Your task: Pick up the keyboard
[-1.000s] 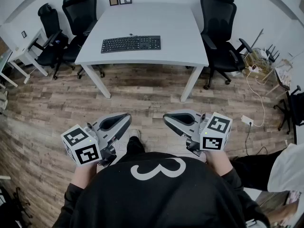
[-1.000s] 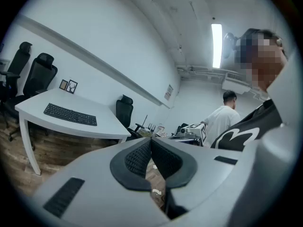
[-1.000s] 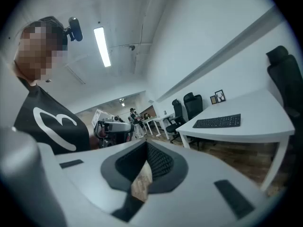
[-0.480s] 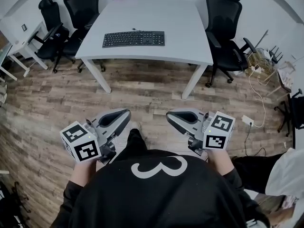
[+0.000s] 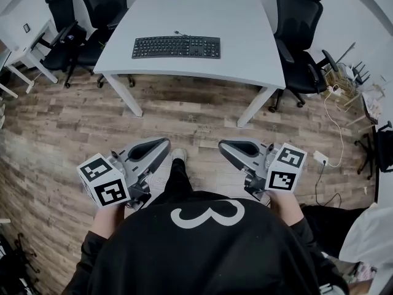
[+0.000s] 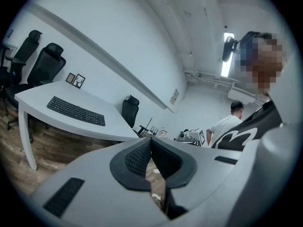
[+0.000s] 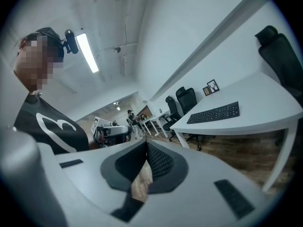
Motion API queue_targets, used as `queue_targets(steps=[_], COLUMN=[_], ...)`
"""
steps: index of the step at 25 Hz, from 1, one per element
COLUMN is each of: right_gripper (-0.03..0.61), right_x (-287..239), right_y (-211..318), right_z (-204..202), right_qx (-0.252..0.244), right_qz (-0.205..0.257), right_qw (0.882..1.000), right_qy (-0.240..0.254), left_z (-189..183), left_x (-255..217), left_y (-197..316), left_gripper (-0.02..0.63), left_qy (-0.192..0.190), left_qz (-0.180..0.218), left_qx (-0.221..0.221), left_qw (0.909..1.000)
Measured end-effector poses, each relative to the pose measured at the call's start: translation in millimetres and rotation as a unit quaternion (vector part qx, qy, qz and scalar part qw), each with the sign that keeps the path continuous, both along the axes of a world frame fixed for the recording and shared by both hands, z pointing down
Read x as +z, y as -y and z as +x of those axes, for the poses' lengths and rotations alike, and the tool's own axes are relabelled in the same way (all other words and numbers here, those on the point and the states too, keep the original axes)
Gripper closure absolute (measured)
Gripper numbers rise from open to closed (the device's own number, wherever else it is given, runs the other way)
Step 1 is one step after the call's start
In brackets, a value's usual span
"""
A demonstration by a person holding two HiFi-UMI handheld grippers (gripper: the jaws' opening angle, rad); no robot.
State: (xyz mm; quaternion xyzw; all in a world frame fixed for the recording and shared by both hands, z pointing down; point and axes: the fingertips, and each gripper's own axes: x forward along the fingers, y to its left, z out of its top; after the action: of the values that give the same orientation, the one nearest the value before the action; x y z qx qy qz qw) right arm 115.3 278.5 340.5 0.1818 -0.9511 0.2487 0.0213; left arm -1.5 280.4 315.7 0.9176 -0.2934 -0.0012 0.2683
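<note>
Nothing of the pick-up is done yet, as far as I can judge. The keyboard point(image 5: 176, 47) lies flat on the table point(image 5: 245, 54), untouched. It runs parallel to the near edge, a little back from it and left of the table's middle. Nothing else sits on the top that I can make out.

I stand on the wood floor point(image 5: 184, 112), well apart from the table, with a stretch of bare boards between us. My left gripper point(image 5: 164, 142) and right gripper point(image 5: 222, 145) are both held low in front of my body, side by side and pointing toward the table. Neither is near the keyboard.

Both pairs of jaws are clenched. In the left gripper view the ribbed pads meet at the tip with nothing between them, and the right gripper view shows the same. Only floor shows through the gap lower down. Each of these views has the keyboard small and far off on the white top.

What is left, I reckon, is nearly everything:
- close the distance to the near edge;
- part the jaws;
- bring one or both grippers onto the keyboard's ends or its front edge;
- clamp and lift it clear.

Chairs point(image 5: 301, 35) stand at the table's sides, not at the edge facing me, so the way in looks open.
</note>
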Motion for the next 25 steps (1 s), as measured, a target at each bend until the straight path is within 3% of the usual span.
queue_targets(steps=[19,25], right_gripper=[0.569,0.569], right_x=[40,41], right_y=[253,310], right_z=[-59,-75], right_qx=[0.049,0.067], right_qz=[-0.091,-0.096], right_qw=[0.995,0.993], right_qy=[-0.016,-0.021], left_z=[-87,-105], left_x=[42,54], left_y=[259,318], left_gripper=[0.6,0.6], left_qy=[-0.004,0.008], left_qz=[-0.088,-0.089], left_qx=[0.012,0.031], left_qw=[0.9961,0.9955])
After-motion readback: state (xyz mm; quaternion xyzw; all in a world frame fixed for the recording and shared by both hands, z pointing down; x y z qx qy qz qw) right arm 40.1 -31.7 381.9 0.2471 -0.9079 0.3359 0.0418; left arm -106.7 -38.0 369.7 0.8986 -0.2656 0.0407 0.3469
